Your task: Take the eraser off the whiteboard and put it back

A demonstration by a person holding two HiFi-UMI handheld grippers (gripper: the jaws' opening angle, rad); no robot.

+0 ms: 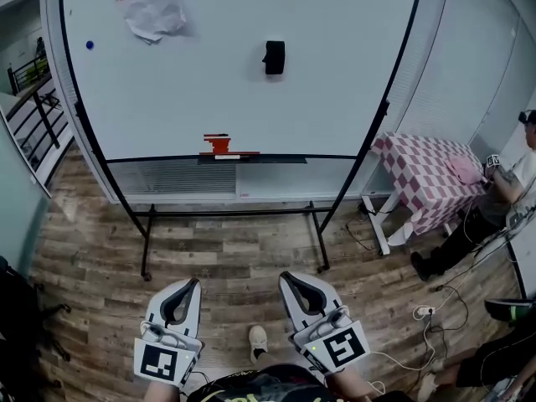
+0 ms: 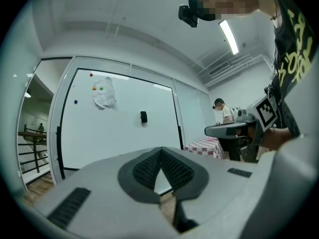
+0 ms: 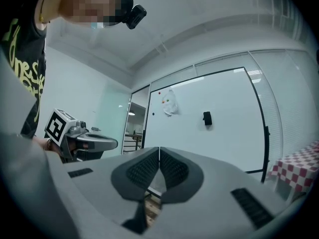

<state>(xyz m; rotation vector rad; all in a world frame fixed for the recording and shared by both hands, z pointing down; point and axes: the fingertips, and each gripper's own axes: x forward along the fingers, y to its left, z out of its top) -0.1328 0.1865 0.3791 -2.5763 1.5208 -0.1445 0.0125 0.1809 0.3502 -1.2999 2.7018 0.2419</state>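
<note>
Left hand-held gripper [image 1: 194, 282], right hand-held gripper [image 1: 286, 275] closed, empty; eraser [image 1: 274, 58] on whiteboard [image 1: 343, 82], far ahead.

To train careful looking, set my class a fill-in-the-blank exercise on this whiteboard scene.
The black eraser sticks to the ____.
The left gripper and right gripper both have jaws ____.
In the head view, the crumpled paper hangs to the eraser's ____.
Missing words: whiteboard; shut; left.
</note>
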